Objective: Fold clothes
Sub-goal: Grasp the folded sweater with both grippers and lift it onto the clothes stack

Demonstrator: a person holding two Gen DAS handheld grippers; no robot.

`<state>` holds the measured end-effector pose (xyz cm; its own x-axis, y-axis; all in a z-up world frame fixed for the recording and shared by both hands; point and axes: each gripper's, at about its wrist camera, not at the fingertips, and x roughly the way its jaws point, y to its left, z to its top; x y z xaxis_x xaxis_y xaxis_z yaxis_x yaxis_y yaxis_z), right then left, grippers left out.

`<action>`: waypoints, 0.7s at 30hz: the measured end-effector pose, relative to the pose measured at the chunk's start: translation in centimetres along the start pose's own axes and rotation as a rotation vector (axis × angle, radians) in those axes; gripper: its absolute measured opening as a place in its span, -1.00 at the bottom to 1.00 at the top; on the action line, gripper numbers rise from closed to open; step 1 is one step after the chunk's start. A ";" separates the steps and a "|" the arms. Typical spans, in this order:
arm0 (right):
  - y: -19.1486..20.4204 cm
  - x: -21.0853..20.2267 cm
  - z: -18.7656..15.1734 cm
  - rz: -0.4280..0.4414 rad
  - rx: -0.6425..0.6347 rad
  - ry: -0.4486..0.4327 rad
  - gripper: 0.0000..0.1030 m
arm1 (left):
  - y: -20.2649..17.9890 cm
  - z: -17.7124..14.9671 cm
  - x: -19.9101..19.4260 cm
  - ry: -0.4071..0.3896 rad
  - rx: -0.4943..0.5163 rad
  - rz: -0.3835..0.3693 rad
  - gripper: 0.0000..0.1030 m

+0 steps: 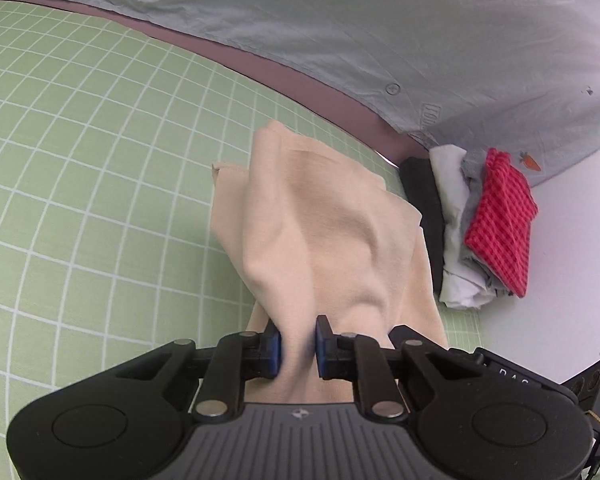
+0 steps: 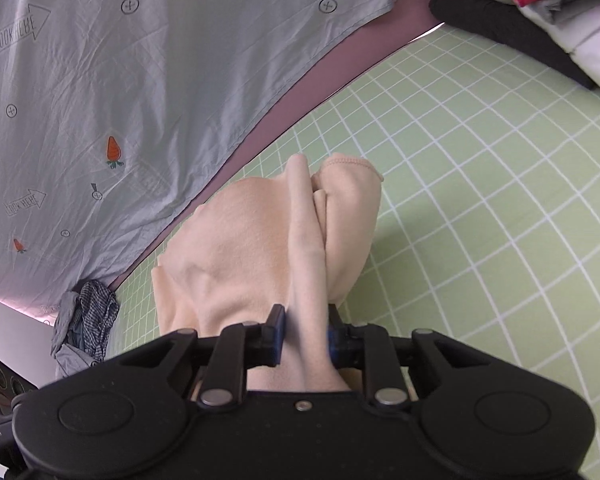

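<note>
A beige garment [image 1: 320, 216] hangs bunched above the green grid mat [image 1: 100, 140]. My left gripper [image 1: 298, 346] is shut on a fold of it, the blue pads [image 1: 274, 344] pressing the cloth from both sides. In the right wrist view the same beige garment [image 2: 260, 240] drapes forward over the mat [image 2: 480, 200], and my right gripper [image 2: 305, 340] is shut on another fold, with a hemmed edge [image 2: 356, 162] showing at the far end. The cloth hides the far fingertips of both grippers.
A stack of folded clothes [image 1: 480, 224], black, white, grey and red checked, sits at the mat's right edge. A grey sheet with carrot prints [image 1: 380, 20] lies behind the mat. A crumpled checked garment [image 2: 88, 320] lies at the left of the right wrist view.
</note>
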<state>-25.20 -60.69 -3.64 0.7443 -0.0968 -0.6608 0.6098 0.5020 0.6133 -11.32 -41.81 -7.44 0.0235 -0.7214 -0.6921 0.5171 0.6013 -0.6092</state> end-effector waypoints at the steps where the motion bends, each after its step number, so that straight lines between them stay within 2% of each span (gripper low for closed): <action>1: -0.6 -1.3 -0.4 -0.014 0.018 -0.019 -0.59 | -0.9 -0.6 0.3 0.022 0.022 -0.016 -0.66; 6: -4.6 -7.4 -2.7 -0.113 0.131 -0.107 -0.59 | -5.7 -3.3 2.4 0.120 0.128 -0.095 -0.66; 9: -7.6 -10.6 -3.0 -0.161 0.167 -0.157 -0.59 | -9.4 -5.2 4.3 0.141 0.171 -0.123 -0.66; 11: -9.9 -12.4 -2.5 -0.182 0.188 -0.186 -0.59 | -12.2 -6.3 5.6 0.124 0.192 -0.133 -0.66; 15: -14.2 -15.7 0.3 -0.214 0.152 -0.230 -0.59 | -18.4 -7.6 9.1 0.077 0.172 -0.158 -0.66; 18: -17.3 -18.2 4.3 -0.208 0.108 -0.256 -0.59 | -23.2 -7.4 10.8 0.018 0.164 -0.201 -0.66; 21: -18.8 -20.8 9.0 -0.190 -0.007 -0.303 -0.59 | -27.5 -5.8 12.3 -0.057 0.153 -0.241 -0.66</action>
<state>-49.64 -75.88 2.49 0.6654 -0.4390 -0.6038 0.7440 0.4560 0.4884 -30.20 -65.23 -1.40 -0.0701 -0.8580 -0.5088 0.6362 0.3544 -0.6853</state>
